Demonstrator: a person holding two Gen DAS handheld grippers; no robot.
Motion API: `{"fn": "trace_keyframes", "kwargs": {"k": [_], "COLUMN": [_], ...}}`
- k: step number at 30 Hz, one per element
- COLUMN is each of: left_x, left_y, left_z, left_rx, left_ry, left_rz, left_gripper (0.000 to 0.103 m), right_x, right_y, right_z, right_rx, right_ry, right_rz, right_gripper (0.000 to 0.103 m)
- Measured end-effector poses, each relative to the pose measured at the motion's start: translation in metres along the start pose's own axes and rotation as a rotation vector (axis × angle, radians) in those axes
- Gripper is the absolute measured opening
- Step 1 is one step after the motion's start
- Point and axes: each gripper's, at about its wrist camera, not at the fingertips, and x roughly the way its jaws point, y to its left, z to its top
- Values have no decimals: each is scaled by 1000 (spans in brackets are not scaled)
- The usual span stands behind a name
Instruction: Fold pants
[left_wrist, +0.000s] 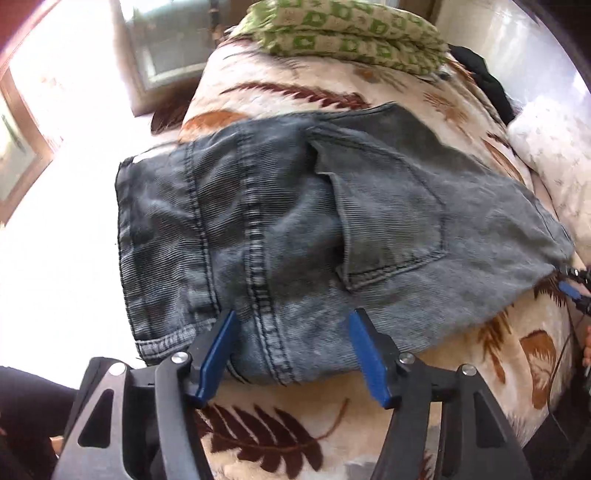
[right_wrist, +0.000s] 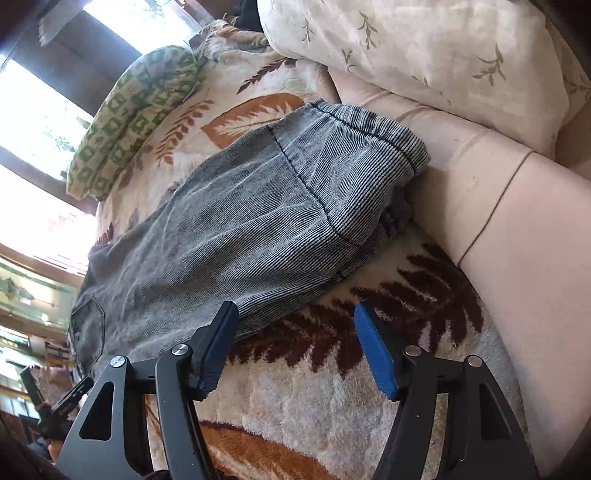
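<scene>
Grey corduroy-like pants (left_wrist: 295, 221) lie folded flat on a cream blanket with a fern print (left_wrist: 266, 435), back pocket and seat seam facing up. My left gripper (left_wrist: 293, 314) stands open over the pants' near edge, its blue pads either side of the seam and not pressing the cloth. In the right wrist view the pants (right_wrist: 240, 229) stretch away to the upper right, hem end by a cushion. My right gripper (right_wrist: 294, 308) is open above the blanket (right_wrist: 314, 406), its left fingertip (right_wrist: 227, 314) just over the pants' edge. The right gripper's tip (left_wrist: 570, 286) shows at the pants' right corner.
A folded green-and-cream cloth (left_wrist: 343, 33) lies at the far end of the bed. A white sprigged pillow (right_wrist: 424, 55) and a pale pink cushion (right_wrist: 517, 240) border the right side. A black garment (left_wrist: 484, 74) lies by the pillow. The bed drops off at the left, by a window (left_wrist: 162, 44).
</scene>
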Motion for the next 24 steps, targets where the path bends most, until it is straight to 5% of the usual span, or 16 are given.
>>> {"fn": "trace_keyframes", "kwargs": {"k": [4,6,9,20,24], "left_x": [-26,-39,-42,22,44], "left_y": [-22,-36,-62,-190,-221], "left_z": [8,12,24,67,89], "left_rx": [36,55,83,193,196], "left_ry": [-58,-94,-109,-52,-47], "left_rz": [-20,-17,-110,-316,-361], "left_gripper": [87,91,93,92,76], "right_x": [-3,-2,2,16,15], "right_y": [-3,-4,-4,-8,-14], "right_z": [1,2,4,11,14], "right_rx": [6,10,7,47,105], "right_ry": [-18,-22,-34,-72,-128], "right_rz": [-10,-15,-22,-45,-29], "right_gripper": [65,65,65,65,65]}}
